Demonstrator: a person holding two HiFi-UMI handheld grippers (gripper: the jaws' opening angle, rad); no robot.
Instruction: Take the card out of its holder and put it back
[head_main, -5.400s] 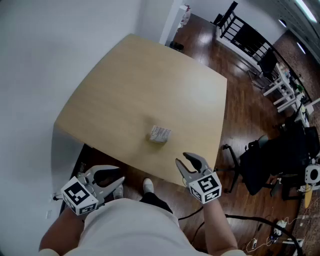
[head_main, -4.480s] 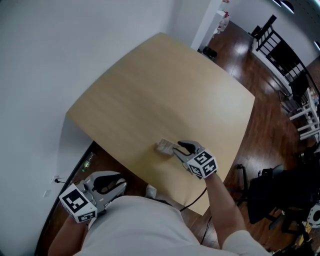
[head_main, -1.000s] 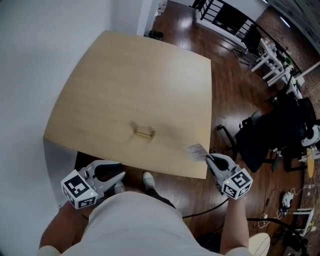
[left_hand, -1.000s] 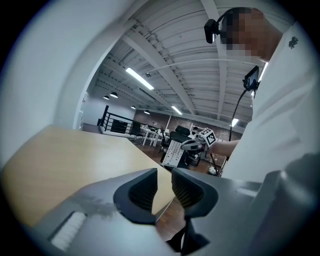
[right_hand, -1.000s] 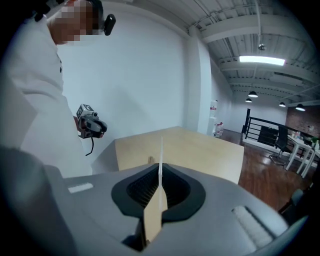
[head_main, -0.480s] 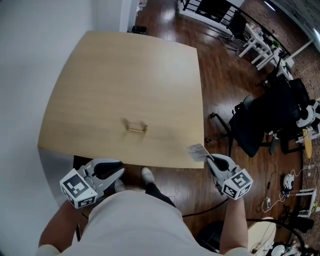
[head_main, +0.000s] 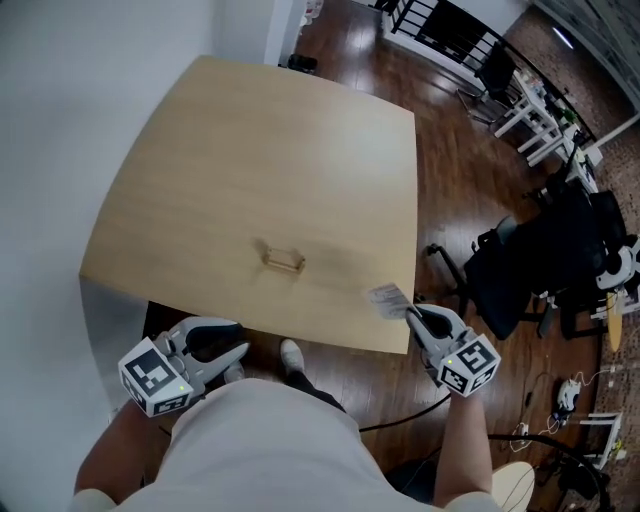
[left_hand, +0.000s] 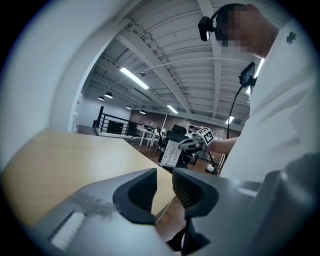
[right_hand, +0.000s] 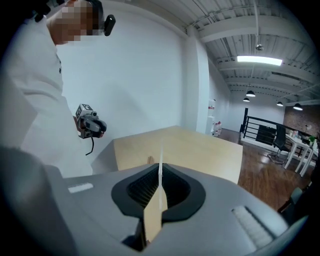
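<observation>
The small clear card holder (head_main: 284, 260) stands empty on the light wood table (head_main: 250, 150), near its front edge. My right gripper (head_main: 411, 314) hovers off the table's front right corner, shut on the white printed card (head_main: 386, 298), which sticks up and left from the jaws. The right gripper view shows the card (right_hand: 160, 187) edge-on between the pads, with the holder (right_hand: 150, 160) far beyond it. My left gripper (head_main: 240, 352) hangs below the table's front edge by my body, jaws slightly apart and holding nothing. The left gripper view shows the same narrow gap (left_hand: 165, 180) and the far card (left_hand: 171, 153).
A white wall runs along the table's left side. A black office chair (head_main: 540, 260) stands on the dark wood floor to the right of the table. Cables lie on the floor at the lower right. White desks and a black railing are far behind.
Earlier the right gripper reached the holder, closed on the card and carried it out to the front right corner. In the last second it has barely moved; the left gripper stayed still.
</observation>
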